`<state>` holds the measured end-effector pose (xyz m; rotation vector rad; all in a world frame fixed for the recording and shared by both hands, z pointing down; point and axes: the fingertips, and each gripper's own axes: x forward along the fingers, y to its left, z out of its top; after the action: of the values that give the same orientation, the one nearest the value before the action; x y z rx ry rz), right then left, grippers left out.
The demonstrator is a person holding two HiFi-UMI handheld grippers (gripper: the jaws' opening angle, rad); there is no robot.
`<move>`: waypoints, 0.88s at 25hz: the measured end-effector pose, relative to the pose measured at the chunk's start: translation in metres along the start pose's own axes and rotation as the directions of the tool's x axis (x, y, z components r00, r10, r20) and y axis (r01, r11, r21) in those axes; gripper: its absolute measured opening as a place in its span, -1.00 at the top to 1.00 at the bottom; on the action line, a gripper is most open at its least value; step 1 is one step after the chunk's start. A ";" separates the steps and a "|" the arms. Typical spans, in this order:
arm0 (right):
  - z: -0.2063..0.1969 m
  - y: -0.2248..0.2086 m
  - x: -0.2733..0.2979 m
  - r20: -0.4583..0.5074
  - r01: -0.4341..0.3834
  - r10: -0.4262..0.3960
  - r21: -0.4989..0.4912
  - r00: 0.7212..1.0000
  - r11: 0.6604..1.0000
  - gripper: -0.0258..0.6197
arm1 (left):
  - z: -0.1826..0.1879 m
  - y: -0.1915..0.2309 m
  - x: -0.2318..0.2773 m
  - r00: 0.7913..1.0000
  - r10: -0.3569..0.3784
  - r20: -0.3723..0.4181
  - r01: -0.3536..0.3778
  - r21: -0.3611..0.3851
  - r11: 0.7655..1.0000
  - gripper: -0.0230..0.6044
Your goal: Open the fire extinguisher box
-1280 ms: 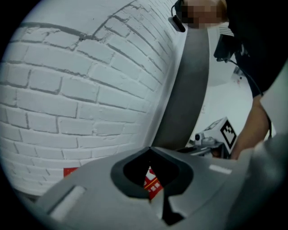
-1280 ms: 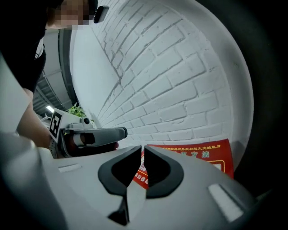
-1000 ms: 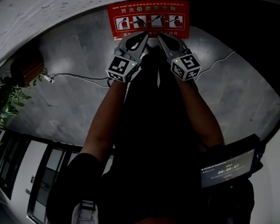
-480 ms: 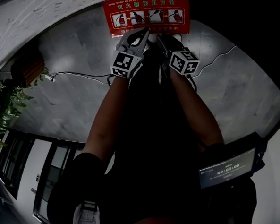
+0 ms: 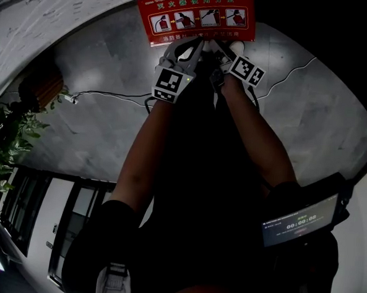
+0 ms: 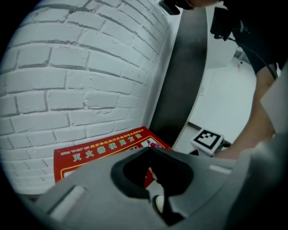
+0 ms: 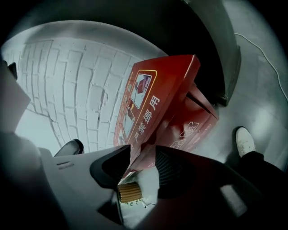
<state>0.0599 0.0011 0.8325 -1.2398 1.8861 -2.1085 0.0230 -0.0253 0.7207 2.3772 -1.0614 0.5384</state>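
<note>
Fire extinguisher box (image 5: 197, 17) stands on floor (image 5: 111, 107) against brick wall (image 6: 90, 67), top cut off in head view. Right gripper (image 7: 143, 155) is clenched on box lid (image 7: 157, 99) edge. Left gripper (image 6: 149, 150) is closed at box front, w/ nothing seen between jaws. The 2 tips are dim from above.

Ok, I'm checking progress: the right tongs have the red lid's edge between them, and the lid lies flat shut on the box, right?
Not shut. The right tongs do have the red lid's edge between them, but the lid is tilted up off the box, with a dark gap between the two. The right gripper view shows it.
</note>
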 end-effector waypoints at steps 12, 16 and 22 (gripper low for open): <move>-0.002 0.011 0.002 -0.021 -0.030 0.031 0.038 0.999 0.999 0.57 | -0.002 -0.007 -0.010 1.000 0.006 0.002 -0.006 -0.008 1.000 0.92; 0.001 0.033 -0.010 -0.013 -0.074 0.075 0.031 0.997 0.997 0.60 | 0.007 -0.011 -0.016 0.999 0.023 0.043 -0.023 -0.018 1.000 0.92; 0.011 0.070 -0.027 -0.022 -0.167 0.166 -0.037 0.986 0.985 0.62 | 0.023 -0.013 -0.026 0.992 0.040 0.122 -0.042 0.015 0.999 0.92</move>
<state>0.0529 -0.0115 0.7584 -1.0322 1.9711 -2.0149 0.0202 -0.0158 0.6855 2.4341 -1.1650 0.4228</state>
